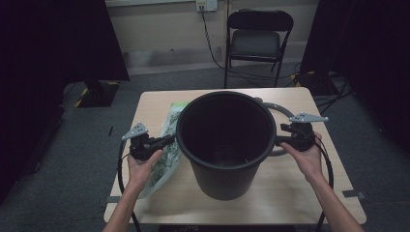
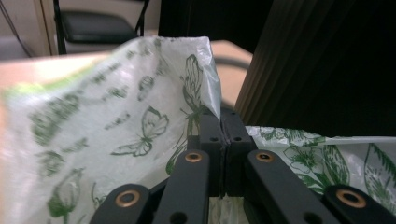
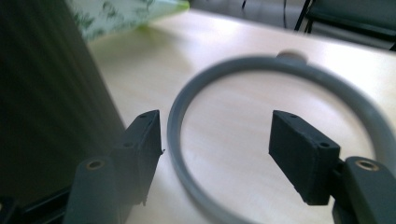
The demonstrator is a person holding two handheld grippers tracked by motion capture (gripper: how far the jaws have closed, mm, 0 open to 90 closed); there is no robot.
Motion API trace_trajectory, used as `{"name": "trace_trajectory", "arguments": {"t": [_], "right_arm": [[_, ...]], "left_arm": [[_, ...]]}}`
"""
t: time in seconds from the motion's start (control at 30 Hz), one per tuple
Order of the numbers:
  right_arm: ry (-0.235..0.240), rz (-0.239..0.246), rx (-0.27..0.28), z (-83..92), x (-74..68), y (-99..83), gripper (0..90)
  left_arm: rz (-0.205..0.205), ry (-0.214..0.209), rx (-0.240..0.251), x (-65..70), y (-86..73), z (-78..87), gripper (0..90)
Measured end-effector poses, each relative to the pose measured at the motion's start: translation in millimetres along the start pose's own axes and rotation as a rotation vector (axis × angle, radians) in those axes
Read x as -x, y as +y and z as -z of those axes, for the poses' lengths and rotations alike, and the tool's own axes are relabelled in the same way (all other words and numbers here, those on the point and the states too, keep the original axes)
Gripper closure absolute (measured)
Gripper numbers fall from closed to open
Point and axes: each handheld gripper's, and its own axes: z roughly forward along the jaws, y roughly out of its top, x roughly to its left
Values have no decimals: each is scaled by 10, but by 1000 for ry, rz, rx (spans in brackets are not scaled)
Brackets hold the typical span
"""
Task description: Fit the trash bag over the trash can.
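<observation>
Jaws of the left gripper [image 2: 223, 140] are pinching tight on a fold of the thin white plastic bag printed with green butterflies and flowers [image 2: 116, 121], while those of the right gripper [image 3: 215, 154] are standing wide apart and gripping nothing, one pad just beside the grey plastic ring [image 3: 187, 186]. Sitting on the pale wooden worktop [image 1: 290, 193] between the two grippers is the big black ribbed plastic bin [image 1: 225, 140], upright and open-topped, with the bag lying against its left side and the ring lying flat at its right.
</observation>
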Motion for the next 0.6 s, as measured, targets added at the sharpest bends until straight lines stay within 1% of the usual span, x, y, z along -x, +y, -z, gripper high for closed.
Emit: {"name": "trace_trajectory", "arguments": {"t": [0.03,0.07,0.1,0.13,0.17,0.23,0.27,0.33,0.37,0.43,0.47,0.53,0.57,0.6], "right_arm": [[1,-11,21,26,31,49,343],[7,-17,34,38,48,76,343],[10,-22,46,53,60,112,343],[21,-27,64,69,70,162,343],[21,-28,80,78,70,193,346],[-4,-12,107,111,59,290,375],[-4,-4,114,122,56,322,381],[8,-3,131,157,63,404,400],[11,1,132,171,62,446,407],[1,20,143,200,43,527,421],[-4,29,144,215,35,567,425],[-16,35,163,235,28,636,416],[-26,36,168,234,30,670,405],[-23,32,163,233,32,689,407]], "left_arm": [[2,-5,12,2,32,11,893],[-6,1,23,7,75,30,894],[-6,1,23,7,75,30,893],[-8,-15,50,28,147,49,894],[-16,-12,60,53,181,56,894],[-14,-30,97,89,243,81,893],[-9,-38,114,94,273,93,893],[-15,-33,118,92,338,106,893],[-23,-26,112,90,373,102,893],[-31,-39,106,93,450,96,895],[-36,-43,111,99,491,101,895],[-32,-51,136,119,576,132,895],[-31,-52,143,128,603,144,895],[-35,-51,147,142,641,165,895]]}}
